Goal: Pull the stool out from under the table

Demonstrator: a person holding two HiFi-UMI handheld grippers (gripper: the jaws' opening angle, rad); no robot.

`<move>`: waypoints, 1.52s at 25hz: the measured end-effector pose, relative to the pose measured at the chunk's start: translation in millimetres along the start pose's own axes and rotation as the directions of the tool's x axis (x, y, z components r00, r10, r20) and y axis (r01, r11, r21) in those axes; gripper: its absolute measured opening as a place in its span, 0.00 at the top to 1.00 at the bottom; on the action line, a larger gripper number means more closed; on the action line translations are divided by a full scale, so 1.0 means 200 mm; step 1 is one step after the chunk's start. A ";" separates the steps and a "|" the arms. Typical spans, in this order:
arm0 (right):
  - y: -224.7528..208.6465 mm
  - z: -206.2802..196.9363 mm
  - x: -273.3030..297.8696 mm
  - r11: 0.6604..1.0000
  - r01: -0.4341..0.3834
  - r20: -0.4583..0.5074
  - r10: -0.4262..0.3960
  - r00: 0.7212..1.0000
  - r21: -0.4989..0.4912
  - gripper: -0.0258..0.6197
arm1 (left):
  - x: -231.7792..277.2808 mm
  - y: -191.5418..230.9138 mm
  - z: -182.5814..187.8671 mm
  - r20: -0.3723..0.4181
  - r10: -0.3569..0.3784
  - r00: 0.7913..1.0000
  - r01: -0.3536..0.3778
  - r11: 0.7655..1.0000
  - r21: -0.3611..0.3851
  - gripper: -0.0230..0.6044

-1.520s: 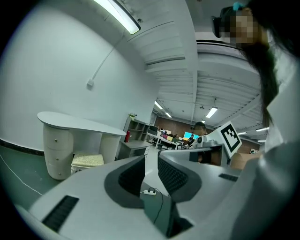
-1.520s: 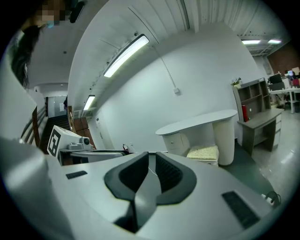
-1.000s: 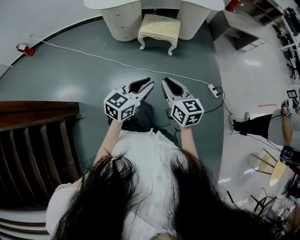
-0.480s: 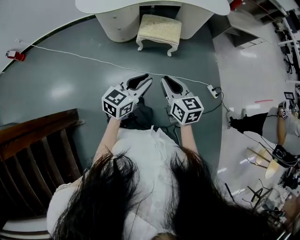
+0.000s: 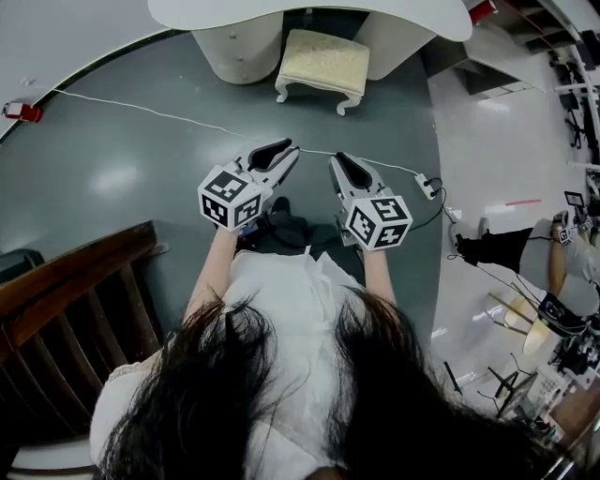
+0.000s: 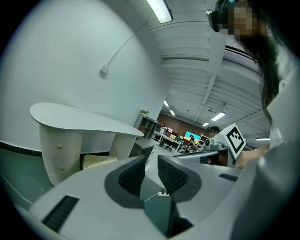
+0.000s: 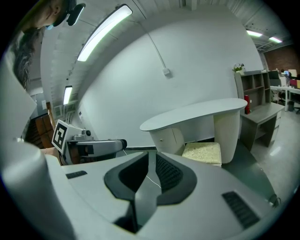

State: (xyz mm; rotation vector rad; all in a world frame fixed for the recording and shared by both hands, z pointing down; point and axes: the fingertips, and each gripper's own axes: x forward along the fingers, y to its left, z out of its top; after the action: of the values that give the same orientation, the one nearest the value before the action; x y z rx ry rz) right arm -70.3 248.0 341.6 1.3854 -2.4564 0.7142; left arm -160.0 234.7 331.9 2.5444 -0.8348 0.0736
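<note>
The stool (image 5: pixel 323 64) stands at the far side of the grey floor, in the gap between the two pedestals of the white table (image 5: pixel 234 13). Its cream, cushioned seat is rectangular. In the head view the long axis runs left to right, roughly along the table's front edge and turned slightly, so the right end sits a little nearer the person. The far edge of the seat is tucked under the tabletop, while the two curved white front legs face the person, out in the open.

Both bare forearms reach forward from the person's body, side by side. The left gripper (image 5: pixel 281 150) and the right gripper (image 5: pixel 342 161) are held near each other above the floor. Their marker cubes face the person and their tips point toward the stool, angled slightly inward. Both are well apart from the stool and touch nothing.

The left gripper's jaws are pressed together and empty in its own view, and the right gripper's jaws are likewise closed with nothing between them. A thin white cable (image 5: pixel 187 117) crosses the floor between the grippers and the stool.
</note>
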 end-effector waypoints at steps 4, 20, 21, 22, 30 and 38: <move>-0.07 0.01 0.04 1.000 0.011 -0.011 -0.011 1.000 0.006 0.87 | 0.03 0.04 0.00 -0.009 0.006 1.000 -0.006 1.000 -0.005 0.81; -0.61 0.10 0.33 0.999 -0.033 -0.099 0.035 0.995 0.029 0.87 | 0.51 0.29 0.04 -0.050 0.073 0.996 -0.075 0.996 -0.044 0.81; -0.67 0.11 0.36 0.999 -0.031 -0.109 0.035 0.993 0.034 0.87 | 0.56 0.31 0.05 -0.059 0.078 0.995 -0.081 0.996 -0.045 0.81; -0.74 0.11 0.39 0.999 -0.029 -0.118 0.034 0.992 0.040 0.87 | 0.62 0.34 0.06 -0.066 0.080 0.995 -0.083 0.995 -0.047 0.81; -1.30 0.04 0.60 0.992 -0.048 -0.203 0.071 0.977 0.116 0.87 | 1.10 0.55 0.00 -0.197 0.127 0.972 -0.121 0.992 0.041 0.81; -1.44 -0.11 0.85 0.995 -0.055 -0.263 0.076 0.962 0.087 0.87 | 1.12 0.95 -0.12 -0.238 0.185 0.954 -0.183 0.983 0.029 0.81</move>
State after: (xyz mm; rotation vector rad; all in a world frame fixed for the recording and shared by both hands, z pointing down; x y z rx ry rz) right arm 84.1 8.8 518.9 1.1520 -2.2929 0.9555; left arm -83.9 -12.7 473.5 2.3949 -0.9710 0.4350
